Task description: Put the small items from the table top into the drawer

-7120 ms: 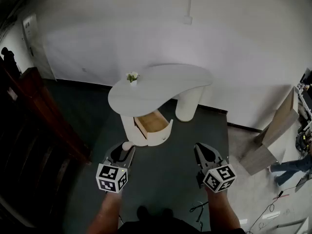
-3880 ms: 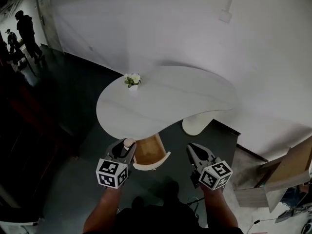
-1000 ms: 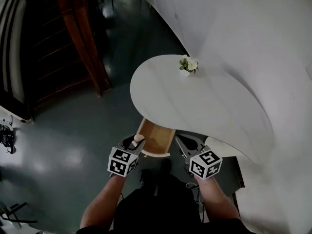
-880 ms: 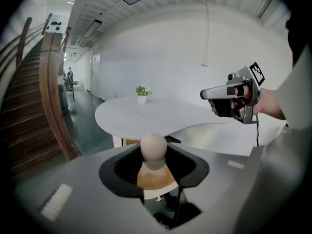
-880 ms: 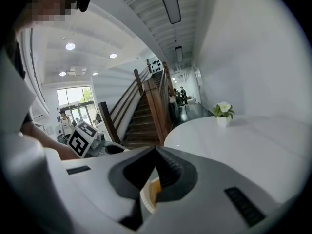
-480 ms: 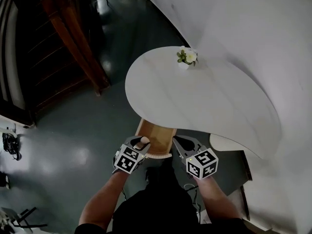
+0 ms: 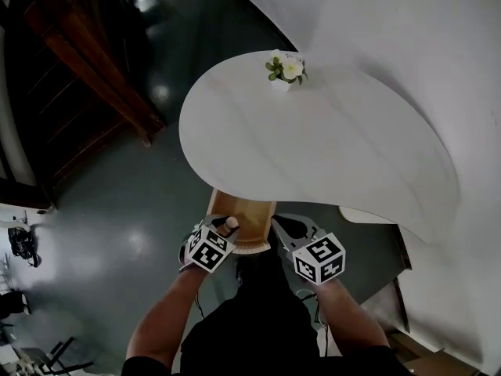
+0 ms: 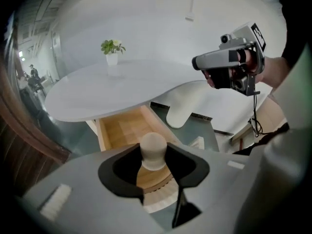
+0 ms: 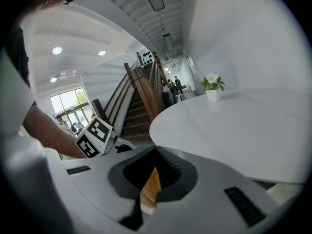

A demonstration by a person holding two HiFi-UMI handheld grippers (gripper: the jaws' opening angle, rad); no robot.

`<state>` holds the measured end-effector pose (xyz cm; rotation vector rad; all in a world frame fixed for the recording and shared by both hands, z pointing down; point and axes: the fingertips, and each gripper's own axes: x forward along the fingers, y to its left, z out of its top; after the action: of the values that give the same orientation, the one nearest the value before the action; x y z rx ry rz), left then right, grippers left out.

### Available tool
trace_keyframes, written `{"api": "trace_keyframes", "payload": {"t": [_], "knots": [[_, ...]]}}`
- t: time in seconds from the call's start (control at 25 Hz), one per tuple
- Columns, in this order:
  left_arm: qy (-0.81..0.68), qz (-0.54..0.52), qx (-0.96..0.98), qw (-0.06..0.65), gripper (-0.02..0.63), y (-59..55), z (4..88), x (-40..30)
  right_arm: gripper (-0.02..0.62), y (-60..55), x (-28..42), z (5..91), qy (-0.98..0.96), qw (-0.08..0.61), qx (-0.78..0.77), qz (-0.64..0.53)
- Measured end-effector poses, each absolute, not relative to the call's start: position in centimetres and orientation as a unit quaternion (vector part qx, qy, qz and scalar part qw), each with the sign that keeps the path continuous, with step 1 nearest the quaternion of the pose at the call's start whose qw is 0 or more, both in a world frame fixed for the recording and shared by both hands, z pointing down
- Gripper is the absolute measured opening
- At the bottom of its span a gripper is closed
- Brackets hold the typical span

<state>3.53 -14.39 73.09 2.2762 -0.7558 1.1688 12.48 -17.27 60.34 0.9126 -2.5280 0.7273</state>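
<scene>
Looks like we're at the drop-off step. The left gripper [image 8: 154, 164] is clenched on a small beige knob-shaped piece [image 8: 153, 146], round head poking up out of the jaws. It hangs right over the front rim of the open wooden drawer [image 7: 244, 208], lower middle of the head view, tucked under the near edge of the white table [image 7: 337, 155].

Next move, I'd guess: nudge the left gripper a bit further up-frame so the piece sits over the bare drawer floor instead of the curved front, dip it down, then let the jaws go. It's a rounded thing, so dropping it from high up could make it roll or bounce. Lower is safer.

The right gripper [image 9: 155, 152] has its jaws drawn together with nothing in them. The sliver of wood showing through the gap seems to be the drawer underneath. It sits just beside the drawer's right corner, close to the left gripper but not touching it.

Pose: both forearms [image 7: 168, 319] come in from the bottom of the head view, grippers side by side, aimed up-frame at the drawer, the left 1 angled slightly toward the right.

Only 1 thing shows on the table top: a little potted plant [image 7: 283, 70] at the far edge, upper middle of the frame.
</scene>
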Motion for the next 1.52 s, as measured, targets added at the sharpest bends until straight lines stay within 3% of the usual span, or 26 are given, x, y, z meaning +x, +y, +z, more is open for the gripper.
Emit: {"api": "trace_keyframes", "payload": {"t": [1.08, 1.36, 1.52], "knots": [[-0.087, 0.593, 0.784, 0.164, 0.167, -13.8, 84.1, 3.3, 0.009, -17.9, 13.1, 63.8, -0.884, 0.206, 0.308, 0.284], [0.020, 0.646, 0.763, 0.031, 0.167, -12.3, 85.4, 3.1, 0.009, -17.5, 13.1, 64.6, -0.880, 0.211, 0.313, 0.290], [0.057, 0.632, 0.773, 0.009, 0.167, -12.0, 85.4, 3.8, 0.009, -17.3, 13.2, 64.9, -0.879, 0.212, 0.314, 0.290]]}}
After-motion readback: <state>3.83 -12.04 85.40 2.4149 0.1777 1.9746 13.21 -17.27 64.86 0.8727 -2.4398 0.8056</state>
